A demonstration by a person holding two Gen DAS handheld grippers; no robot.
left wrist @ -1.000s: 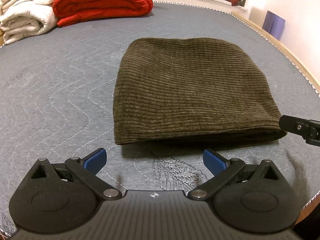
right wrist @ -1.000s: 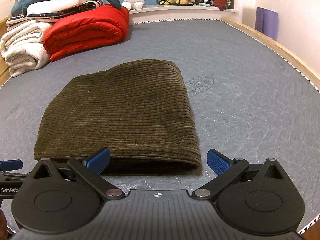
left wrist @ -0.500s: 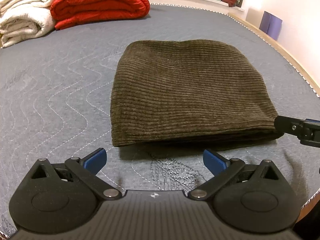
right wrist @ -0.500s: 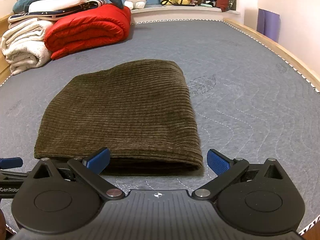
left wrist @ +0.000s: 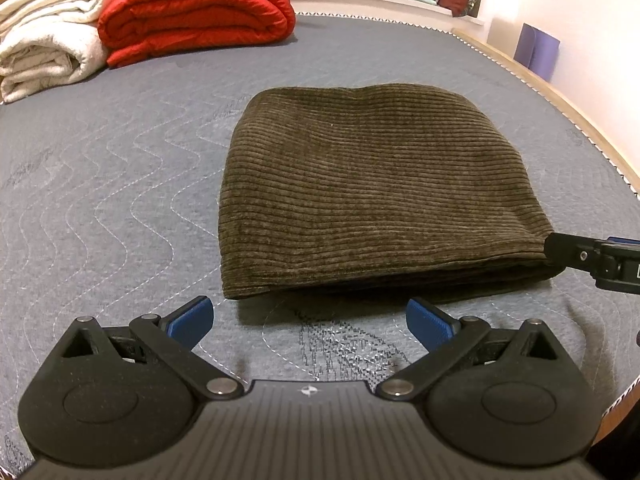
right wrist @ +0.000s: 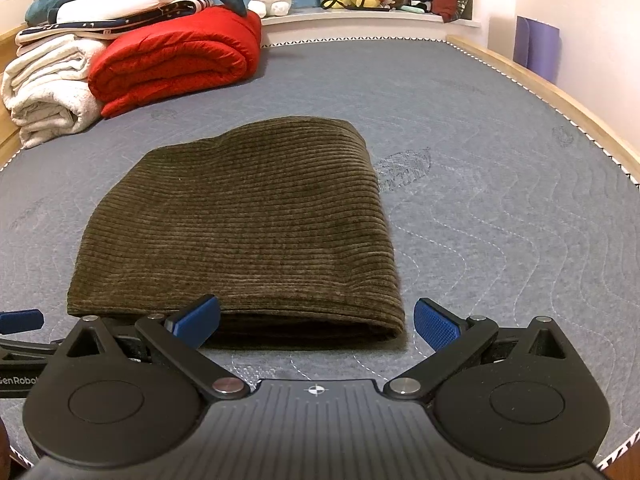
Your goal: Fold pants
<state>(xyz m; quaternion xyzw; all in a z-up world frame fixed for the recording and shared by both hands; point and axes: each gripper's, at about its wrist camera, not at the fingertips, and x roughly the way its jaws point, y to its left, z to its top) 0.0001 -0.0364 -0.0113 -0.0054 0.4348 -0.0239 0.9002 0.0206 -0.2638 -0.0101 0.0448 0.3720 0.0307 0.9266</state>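
Where folded pants (left wrist: 372, 192) lie, mattress (left wrist: 120, 200) bare around every edge

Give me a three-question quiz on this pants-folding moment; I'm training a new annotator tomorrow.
1. True or false: the left gripper is shut on the pants.
2. What lies nearest the red quilt? A) white blanket B) purple mat C) the pants
3. Fill in: the pants lie folded on the grey ___.

Key: 1 false, both the left and right gripper are open, holding nothing; 2 A; 3 mattress.
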